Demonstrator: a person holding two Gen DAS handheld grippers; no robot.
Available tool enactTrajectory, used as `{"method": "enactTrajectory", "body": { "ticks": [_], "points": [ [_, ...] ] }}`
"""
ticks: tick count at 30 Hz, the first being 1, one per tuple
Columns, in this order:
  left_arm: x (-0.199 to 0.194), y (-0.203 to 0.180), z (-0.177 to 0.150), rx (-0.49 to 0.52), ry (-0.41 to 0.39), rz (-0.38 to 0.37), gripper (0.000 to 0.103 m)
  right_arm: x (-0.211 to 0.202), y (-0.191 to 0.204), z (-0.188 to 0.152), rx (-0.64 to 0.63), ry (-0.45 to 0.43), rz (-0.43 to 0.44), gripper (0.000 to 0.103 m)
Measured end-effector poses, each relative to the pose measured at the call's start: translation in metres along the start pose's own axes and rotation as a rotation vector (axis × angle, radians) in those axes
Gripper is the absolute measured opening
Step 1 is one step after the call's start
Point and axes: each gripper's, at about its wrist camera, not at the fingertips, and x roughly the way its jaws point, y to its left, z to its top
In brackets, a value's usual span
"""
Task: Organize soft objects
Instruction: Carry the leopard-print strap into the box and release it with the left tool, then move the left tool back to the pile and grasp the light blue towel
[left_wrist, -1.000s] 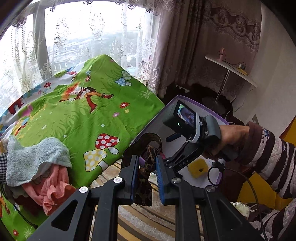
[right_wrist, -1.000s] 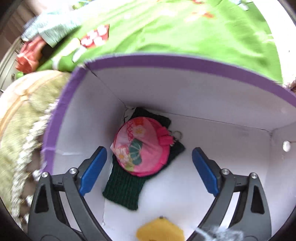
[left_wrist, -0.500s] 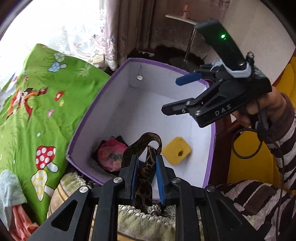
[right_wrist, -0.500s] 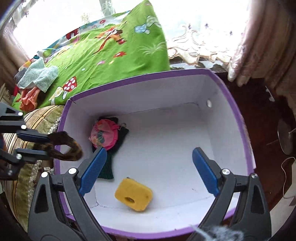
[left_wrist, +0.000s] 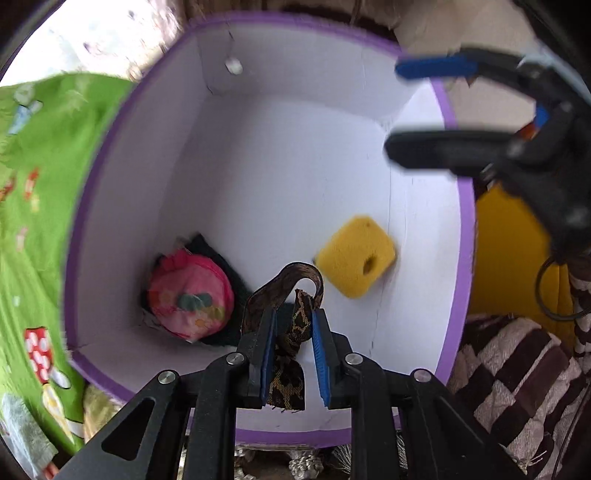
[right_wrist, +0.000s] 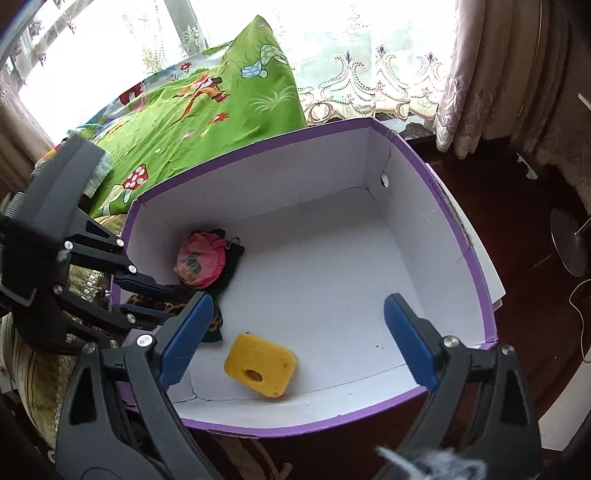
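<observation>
While the left hand-held gripper (left_wrist: 293, 345) hangs over the near-left corner of the purple-rimmed white box (left_wrist: 466, 236), its jaws have just been opening a little, and the leopard-print fabric strip (left_wrist: 291, 332) sits between the pads, its long axis running along the fingers with a loop arching past the tips. A yellow sponge (right_wrist: 260, 364) lies flat on the box floor; a pink pouch (right_wrist: 200, 263) rests on dark knitwear. The right hand-held gripper (right_wrist: 295, 336) is spread wide, empty.
</observation>
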Motion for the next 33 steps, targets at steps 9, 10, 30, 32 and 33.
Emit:
{"method": "enactTrajectory", "body": {
  "ticks": [9, 10, 30, 32, 33],
  "points": [
    [0.013, 0.005, -0.003, -0.018, 0.102, -0.046, 0.068, -0.007, -0.008, -0.006, 0.015, -0.008, -0.005, 0.095],
    [0.007, 0.008, -0.004, -0.035, 0.079, -0.047, 0.068, -0.007, -0.008, -0.007, 0.017, -0.006, -0.007, 0.095],
    [-0.156, 0.061, -0.197, -0.581, -0.736, 0.041, 0.069, 0.07, 0.086, -0.008, -0.253, 0.281, -0.007, 0.095],
    [-0.158, 0.066, -0.224, -0.638, -0.784, 0.053, 0.069, 0.089, 0.1, -0.009, -0.33, 0.336, -0.045, 0.095],
    [-0.159, 0.068, -0.237, -0.665, -0.803, 0.057, 0.069, 0.098, 0.104, -0.009, -0.348, 0.364, -0.054, 0.095]
  ]
}}
